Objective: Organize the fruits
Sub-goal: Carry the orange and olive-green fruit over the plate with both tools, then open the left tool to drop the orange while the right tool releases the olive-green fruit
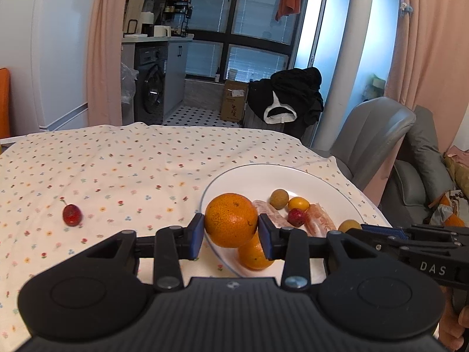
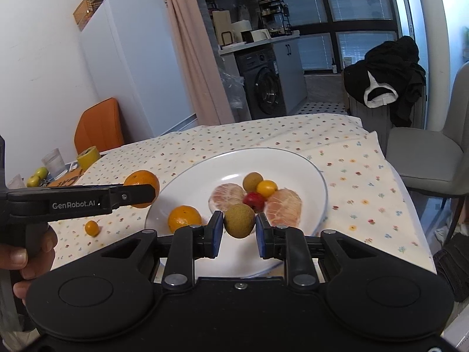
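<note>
Carrying fruit in both grippers at once is the main risk here: the left gripper (image 1: 231, 230) has its jaws clenched on a large orange (image 1: 231, 224) held above the near-left rim of the white plate (image 1: 263, 176), and the right gripper (image 2: 236, 228) has its jaws pinched on a small brown-green fruit (image 2: 239, 220) over the plate's near side. Both are round and smooth, so either could squirt out of the grip and roll off the plate, or land on the pomelo segments (image 2: 283, 206) and the red fruit (image 2: 254, 201) at the plate's middle. The two tools are close and could knock together. The bench wears a rumpled floral cloth (image 1: 117, 170); a strawberry (image 1: 71, 214) lies left of the plate. A washing machine (image 2: 268, 88) stands beyond it.
</note>
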### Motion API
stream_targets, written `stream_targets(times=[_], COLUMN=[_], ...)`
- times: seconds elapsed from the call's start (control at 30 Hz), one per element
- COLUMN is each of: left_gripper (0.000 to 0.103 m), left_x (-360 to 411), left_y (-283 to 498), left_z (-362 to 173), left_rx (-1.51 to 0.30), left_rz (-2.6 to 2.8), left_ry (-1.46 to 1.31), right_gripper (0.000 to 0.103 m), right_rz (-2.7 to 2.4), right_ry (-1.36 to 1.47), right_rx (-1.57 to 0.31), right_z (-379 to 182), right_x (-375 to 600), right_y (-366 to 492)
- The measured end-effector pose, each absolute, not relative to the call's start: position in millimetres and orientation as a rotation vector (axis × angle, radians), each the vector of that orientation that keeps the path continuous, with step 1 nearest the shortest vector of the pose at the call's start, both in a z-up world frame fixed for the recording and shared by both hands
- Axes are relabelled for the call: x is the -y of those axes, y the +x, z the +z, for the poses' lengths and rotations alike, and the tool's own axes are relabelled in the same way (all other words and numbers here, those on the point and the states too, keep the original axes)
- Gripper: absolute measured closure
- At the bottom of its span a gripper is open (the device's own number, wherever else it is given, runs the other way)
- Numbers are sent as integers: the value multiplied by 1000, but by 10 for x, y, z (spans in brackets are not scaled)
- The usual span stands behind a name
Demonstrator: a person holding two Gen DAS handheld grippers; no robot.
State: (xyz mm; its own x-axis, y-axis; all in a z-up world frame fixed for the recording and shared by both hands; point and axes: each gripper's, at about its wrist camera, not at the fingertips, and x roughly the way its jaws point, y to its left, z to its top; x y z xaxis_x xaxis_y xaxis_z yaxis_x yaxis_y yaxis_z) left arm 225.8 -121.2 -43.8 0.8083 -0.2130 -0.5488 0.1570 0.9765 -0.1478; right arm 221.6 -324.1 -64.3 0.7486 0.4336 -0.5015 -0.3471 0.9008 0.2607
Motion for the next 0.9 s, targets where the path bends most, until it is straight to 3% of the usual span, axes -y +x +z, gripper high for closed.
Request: stream_targets(times=[0.2, 0.6, 0.9], left_gripper=[65, 61, 50], left_x=[1232, 1024, 719], left_y=[2336, 2251, 2108], left_z=[-461, -425, -372], left_rx=[-617, -618, -605], left_rz=[-210, -171, -110], left_ry=[-101, -117, -117], right_gripper=[72, 70, 59], right_rz=[445, 439, 495], right_ry=[160, 191, 179], right_rx=[-581, -574, -569], right_z=[-650, -628, -591], right_x=[3233, 3229, 2934], right_y=[2213, 2263, 2291])
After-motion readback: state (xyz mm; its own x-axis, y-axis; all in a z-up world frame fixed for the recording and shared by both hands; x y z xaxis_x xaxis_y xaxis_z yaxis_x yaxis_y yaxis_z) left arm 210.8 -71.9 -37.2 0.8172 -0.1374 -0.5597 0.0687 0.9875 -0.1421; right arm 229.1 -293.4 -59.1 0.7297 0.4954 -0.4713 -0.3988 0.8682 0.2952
